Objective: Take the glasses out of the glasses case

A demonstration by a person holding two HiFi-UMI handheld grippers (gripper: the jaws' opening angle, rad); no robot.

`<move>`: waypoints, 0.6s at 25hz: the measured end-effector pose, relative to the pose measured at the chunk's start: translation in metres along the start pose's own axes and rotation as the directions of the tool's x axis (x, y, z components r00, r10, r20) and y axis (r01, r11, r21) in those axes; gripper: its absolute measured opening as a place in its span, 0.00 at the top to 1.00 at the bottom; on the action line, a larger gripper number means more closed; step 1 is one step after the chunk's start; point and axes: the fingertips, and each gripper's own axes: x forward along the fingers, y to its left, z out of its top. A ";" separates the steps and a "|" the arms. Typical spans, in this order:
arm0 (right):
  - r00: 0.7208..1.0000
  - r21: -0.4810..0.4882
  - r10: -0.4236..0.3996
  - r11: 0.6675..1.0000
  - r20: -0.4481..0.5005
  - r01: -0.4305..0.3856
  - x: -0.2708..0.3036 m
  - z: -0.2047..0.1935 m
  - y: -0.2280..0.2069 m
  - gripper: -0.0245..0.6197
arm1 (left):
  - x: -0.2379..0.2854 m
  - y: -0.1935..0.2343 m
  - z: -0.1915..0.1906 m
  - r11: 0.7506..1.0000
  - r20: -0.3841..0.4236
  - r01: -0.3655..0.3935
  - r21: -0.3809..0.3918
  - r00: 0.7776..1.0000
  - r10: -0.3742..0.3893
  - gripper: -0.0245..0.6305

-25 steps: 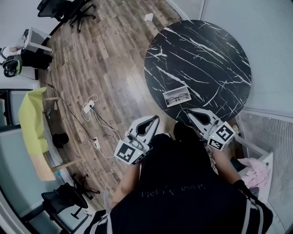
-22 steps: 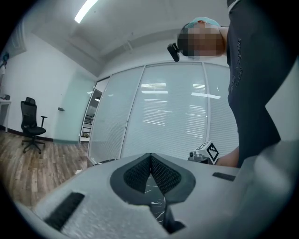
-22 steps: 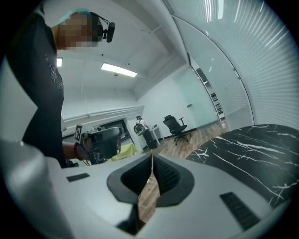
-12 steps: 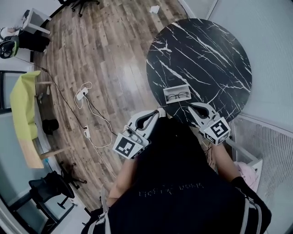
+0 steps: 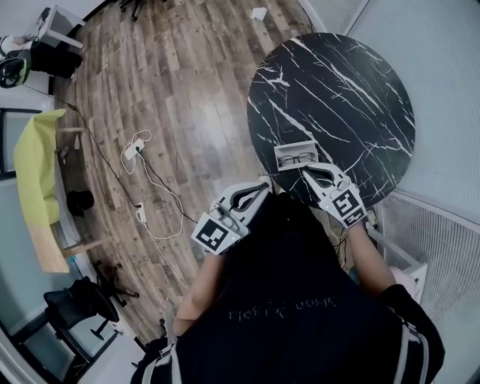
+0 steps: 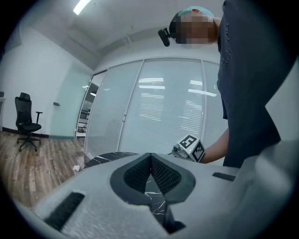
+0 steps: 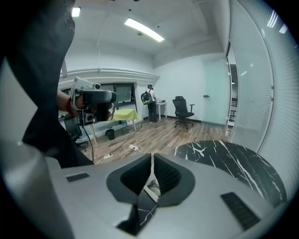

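Observation:
A white glasses case [image 5: 298,157] lies open on the near edge of the round black marble table [image 5: 352,82], with dark-framed glasses [image 5: 298,159] inside it. My right gripper [image 5: 307,170] is shut and empty, its tips just at the case's near side. In the right gripper view [image 7: 153,157] a sliver of the case [image 7: 152,187] shows through the gap behind the jaws. My left gripper [image 5: 265,185] is also shut and empty, held off the table's near-left edge. The left gripper view [image 6: 150,156] looks over the table [image 6: 105,157] toward the right gripper's marker cube [image 6: 189,146].
Wooden floor lies left of the table, with a power strip and cables [image 5: 135,150] and a scrap of paper [image 5: 259,13]. A yellow-covered desk [image 5: 41,176] and an office chair [image 5: 79,307] stand at the far left. A white slatted panel [image 5: 431,240] stands at the right.
My right gripper has moved forward up to the case's near side. My left gripper has risen toward the table's edge. Both have stayed shut.

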 end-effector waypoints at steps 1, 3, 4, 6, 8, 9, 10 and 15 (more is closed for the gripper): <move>1.000 -0.014 0.003 1.000 -0.017 -0.003 0.004 -0.003 0.000 0.91 | 0.001 0.002 -0.002 1.000 -0.007 0.001 0.007 1.000 -0.001 0.93; 0.998 -0.046 0.015 0.999 -0.057 -0.017 0.011 -0.012 -0.001 0.91 | 0.003 0.005 -0.004 1.000 -0.014 -0.001 0.012 1.000 0.001 0.93; 0.997 -0.060 0.022 0.998 -0.077 -0.026 0.015 -0.017 -0.001 0.91 | 0.003 0.006 -0.005 1.000 -0.016 -0.004 0.009 1.000 0.004 0.93; 0.993 -0.073 0.036 0.996 -0.113 -0.045 0.021 -0.028 -0.001 0.91 | 0.003 0.008 -0.006 1.000 -0.017 -0.009 0.001 1.000 0.009 0.93; 0.988 -0.078 0.049 0.995 -0.146 -0.061 0.025 -0.038 -0.002 0.91 | 0.002 0.010 -0.006 1.000 -0.017 -0.012 -0.004 1.000 0.012 0.93; 0.985 -0.088 0.053 0.994 -0.166 -0.068 0.027 -0.042 -0.003 0.91 | 0.002 0.011 -0.007 1.000 -0.019 -0.014 -0.006 1.000 0.013 0.93; 0.981 -0.104 0.053 0.992 -0.186 -0.073 0.029 -0.046 -0.005 0.91 | 0.002 0.013 -0.007 1.000 -0.022 -0.016 -0.010 1.000 0.016 0.93; 0.965 -0.141 0.061 0.985 -0.253 -0.099 0.039 -0.063 -0.008 0.91 | 0.001 0.021 -0.013 0.999 -0.028 -0.030 -0.018 0.999 0.030 0.93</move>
